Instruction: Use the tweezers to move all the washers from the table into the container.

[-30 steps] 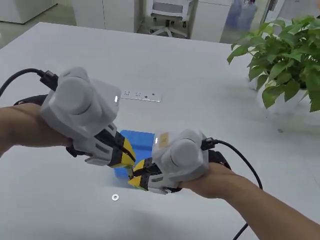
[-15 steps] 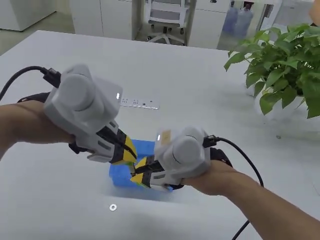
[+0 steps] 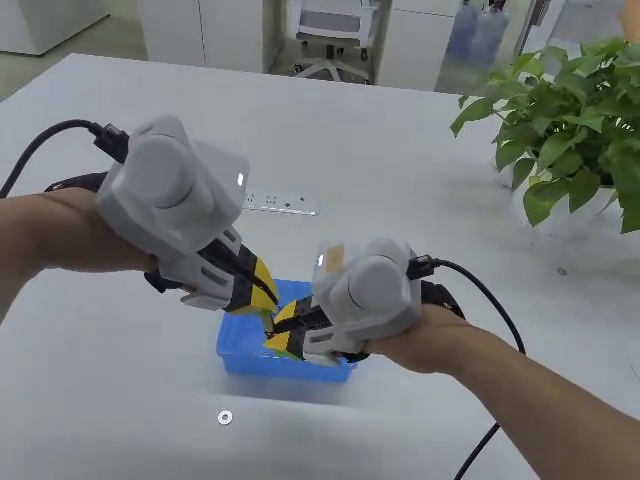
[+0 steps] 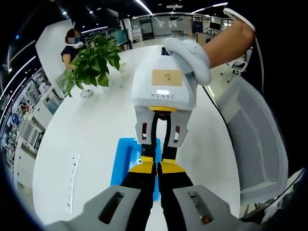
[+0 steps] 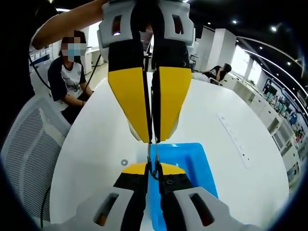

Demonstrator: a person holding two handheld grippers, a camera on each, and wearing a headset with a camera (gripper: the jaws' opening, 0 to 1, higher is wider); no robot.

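The two grippers meet tip to tip over the blue container (image 3: 245, 357). My left gripper (image 3: 268, 304) comes in from the upper left, my right gripper (image 3: 276, 337) from the right. In the right gripper view the thin metal tweezers (image 5: 152, 153) run from the left gripper's shut yellow pads (image 5: 131, 96) down into my right gripper (image 5: 153, 169), whose jaws are also closed on them. The left gripper view has my left gripper (image 4: 157, 166) facing the right one over the container (image 4: 124, 159). One washer (image 3: 225, 417) lies on the table in front of the container, and it is also the small washer (image 5: 124, 162) beside the container (image 5: 192, 163).
A white power strip (image 3: 278, 204) lies on the table beyond the grippers. A potted plant (image 3: 570, 120) stands at the right. Cables trail from both grippers. An office chair (image 3: 335, 30) stands past the far edge. A seated person (image 5: 72, 72) is off the table's side.
Both grippers, still tip to tip, have moved from the container's near edge to above its inside. The head camera has tilted, so the container and washer sit lower in view.
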